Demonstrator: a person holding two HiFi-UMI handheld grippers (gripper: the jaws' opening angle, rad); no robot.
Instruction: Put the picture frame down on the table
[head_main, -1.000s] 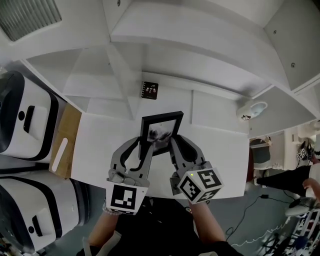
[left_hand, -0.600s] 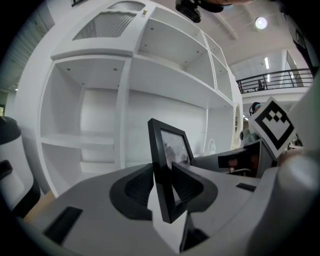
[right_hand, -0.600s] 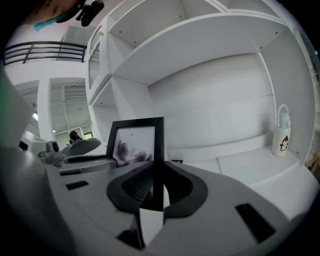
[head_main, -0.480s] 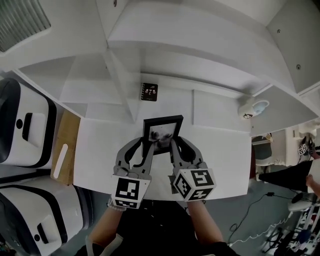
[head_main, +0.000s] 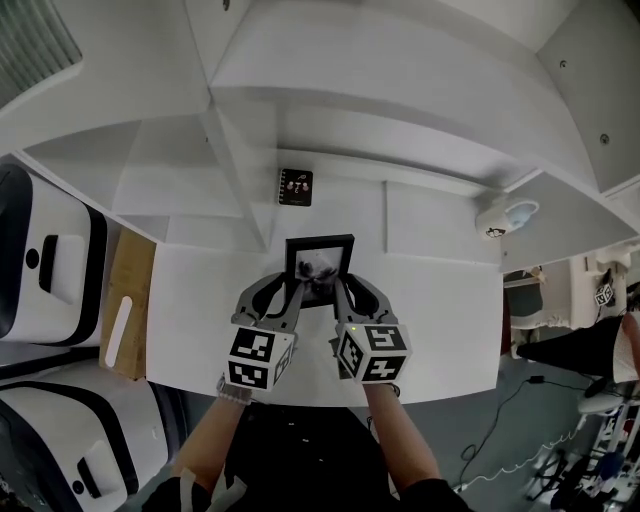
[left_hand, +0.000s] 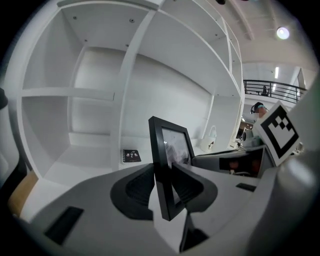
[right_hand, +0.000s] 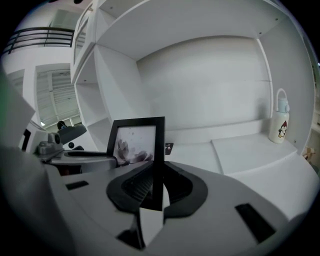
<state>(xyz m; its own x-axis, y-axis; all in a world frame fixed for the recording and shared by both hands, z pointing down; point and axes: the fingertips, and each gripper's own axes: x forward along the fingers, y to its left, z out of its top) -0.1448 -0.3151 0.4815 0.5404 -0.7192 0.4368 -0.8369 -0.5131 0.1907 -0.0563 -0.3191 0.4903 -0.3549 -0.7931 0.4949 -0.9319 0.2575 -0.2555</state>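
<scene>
A black picture frame (head_main: 319, 268) with a grey photo is held upright above the white table (head_main: 440, 310), in front of the shelf unit. My left gripper (head_main: 296, 292) is shut on the frame's left edge (left_hand: 161, 170). My right gripper (head_main: 338, 292) is shut on its right edge (right_hand: 158, 165). The frame's bottom edge is hidden behind the jaws in the head view, so I cannot tell whether it touches the table.
A small dark card (head_main: 295, 187) lies in the shelf compartment behind the frame. A white bottle with a penguin print (right_hand: 279, 120) stands to the right on the shelf. A wooden board (head_main: 125, 310) sits at the table's left end beside white machines (head_main: 45, 260).
Both grippers have drawn closer together and tilted up. The frame now looks smaller and more upright, a little farther toward the shelf.
</scene>
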